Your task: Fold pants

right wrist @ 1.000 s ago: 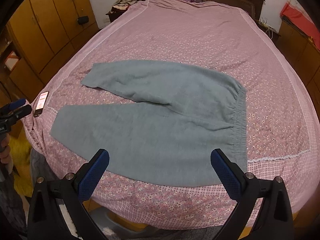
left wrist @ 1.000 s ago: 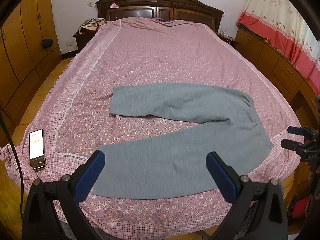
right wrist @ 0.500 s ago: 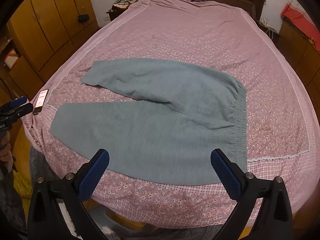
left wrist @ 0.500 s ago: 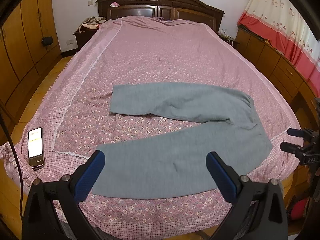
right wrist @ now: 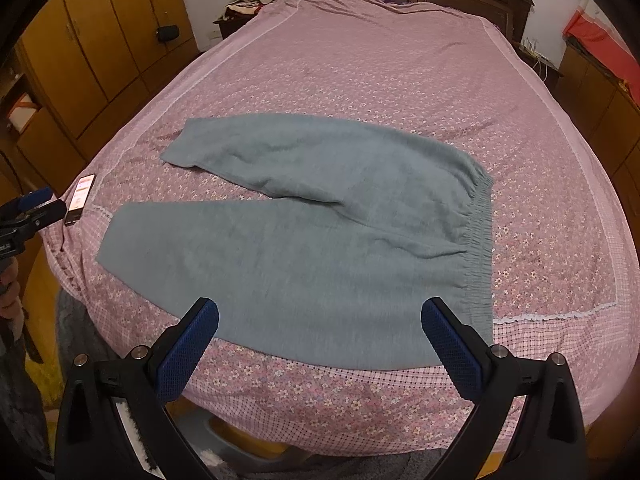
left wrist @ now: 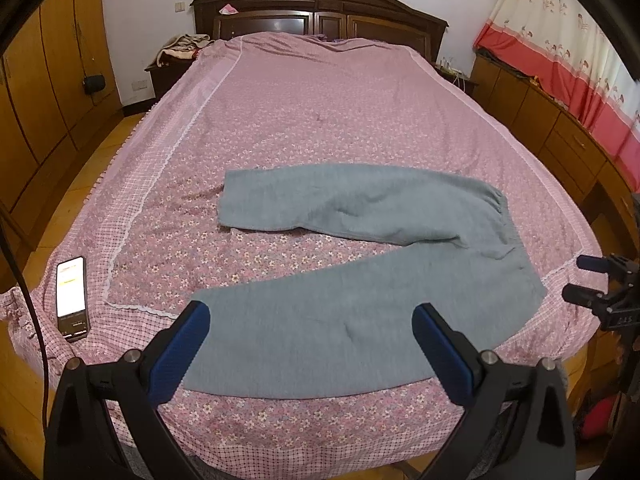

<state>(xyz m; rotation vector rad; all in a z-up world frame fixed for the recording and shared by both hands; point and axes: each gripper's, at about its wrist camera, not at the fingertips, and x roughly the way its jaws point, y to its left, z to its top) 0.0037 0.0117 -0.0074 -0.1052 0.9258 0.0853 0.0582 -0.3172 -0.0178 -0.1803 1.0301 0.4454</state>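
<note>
The pants lay unfolded, legs splayed, near the bed's foot edge, both tools gaping empty.

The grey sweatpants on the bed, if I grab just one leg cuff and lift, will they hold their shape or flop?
The grey sweatpants will probably flop: soft creases near the crotch suggest limp knit fabric. The legs lie splayed apart, so the other leg would likely trail across the floral bedspread. The gathered elastic waistband may weigh that end down.
</note>
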